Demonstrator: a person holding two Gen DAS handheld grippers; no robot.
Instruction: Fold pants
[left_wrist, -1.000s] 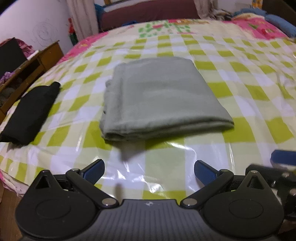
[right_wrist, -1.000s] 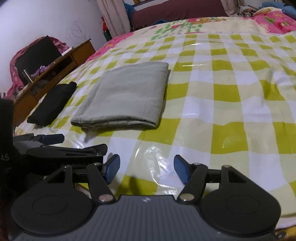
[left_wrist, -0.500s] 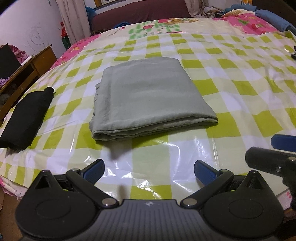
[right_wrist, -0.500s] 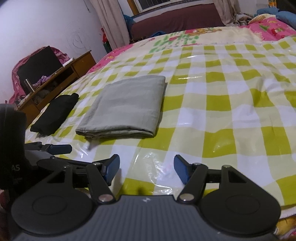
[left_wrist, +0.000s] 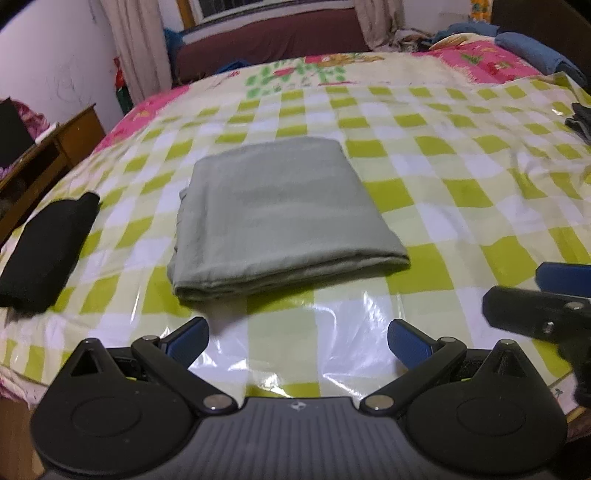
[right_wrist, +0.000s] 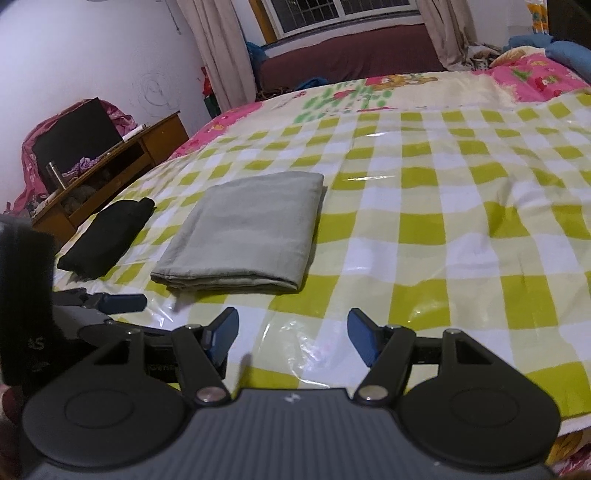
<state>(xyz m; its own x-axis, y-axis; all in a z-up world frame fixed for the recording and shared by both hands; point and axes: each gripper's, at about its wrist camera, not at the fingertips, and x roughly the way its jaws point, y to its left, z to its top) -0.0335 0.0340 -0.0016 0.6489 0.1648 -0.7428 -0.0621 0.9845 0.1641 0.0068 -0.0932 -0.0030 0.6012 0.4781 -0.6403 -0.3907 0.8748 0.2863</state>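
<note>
The grey-green pants (left_wrist: 280, 214) lie folded in a flat rectangle on the checked bed cover; they also show in the right wrist view (right_wrist: 247, 232). My left gripper (left_wrist: 297, 338) is open and empty, held back near the bed's front edge, apart from the pants. My right gripper (right_wrist: 290, 334) is open and empty, to the right of the pants and also near the front edge. One blue fingertip (left_wrist: 561, 277) of the right gripper shows at the right of the left wrist view. The left gripper's body (right_wrist: 114, 302) shows at the left of the right wrist view.
A folded black garment (left_wrist: 48, 247) lies left of the pants, also seen in the right wrist view (right_wrist: 107, 236). A wooden cabinet (right_wrist: 110, 166) stands left of the bed. Dark cloth (left_wrist: 581, 122) lies at the far right. Blue bedding (left_wrist: 532, 51) sits at the bed's far end.
Both grippers have pulled back and risen away from the folded pants, so more of the bed and room shows. The pants have not moved.
</note>
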